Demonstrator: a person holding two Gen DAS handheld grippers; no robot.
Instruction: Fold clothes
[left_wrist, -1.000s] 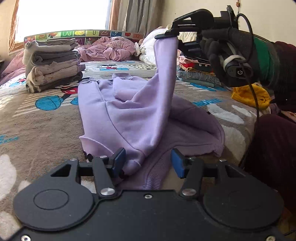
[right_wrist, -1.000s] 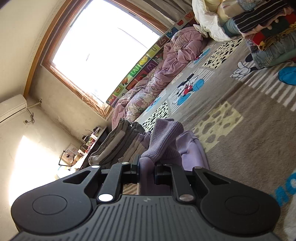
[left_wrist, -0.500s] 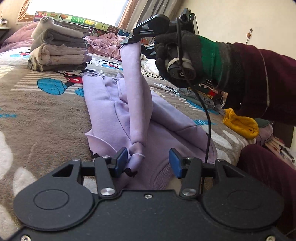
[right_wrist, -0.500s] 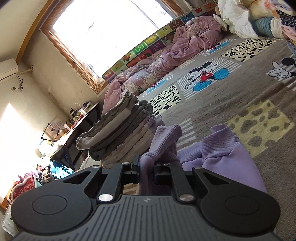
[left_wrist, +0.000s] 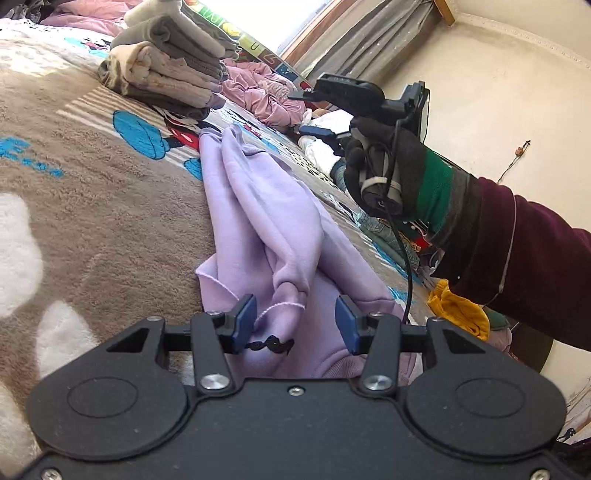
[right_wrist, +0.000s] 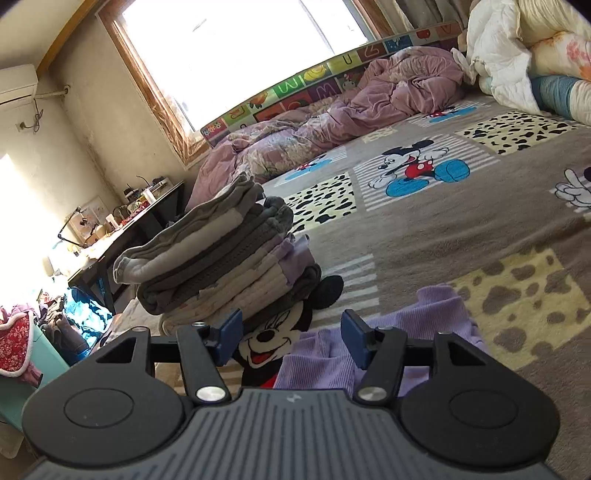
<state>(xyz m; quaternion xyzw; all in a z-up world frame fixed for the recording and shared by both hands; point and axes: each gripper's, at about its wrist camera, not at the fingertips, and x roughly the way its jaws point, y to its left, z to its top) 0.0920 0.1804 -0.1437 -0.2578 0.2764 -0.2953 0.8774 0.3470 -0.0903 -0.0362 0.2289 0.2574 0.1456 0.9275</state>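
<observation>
Released a moment ago, the lilac sleeve no longer hangs from the right gripper (left_wrist: 321, 112); its jaws have just been opening and now stand spread with nothing between them, held in the air by a hand in a dark glove (left_wrist: 384, 177) above the far end of the garment. That purple sweatshirt (left_wrist: 266, 229) lies on the brown cartoon blanket (left_wrist: 92, 206), its sleeve now laid lengthwise along the body. At the near end the left gripper (left_wrist: 295, 324) has been easing its jaws inward; the blue fingers (left_wrist: 243, 321) stand apart on either side of the bunched hem, the left pad just touching the cloth and a small black mustache-shaped trim, the right pad clear of it, so the cloth is not pinched.

From the right wrist view, the ribbed purple cuff (right_wrist: 321, 358) rests on the blanket below the spread pads, near a stack of folded grey and beige clothes (right_wrist: 221, 258). Letters "U", "W", "M" and "Z" can be read on the coloured alphabet panel (right_wrist: 317, 79) under the window.
</observation>
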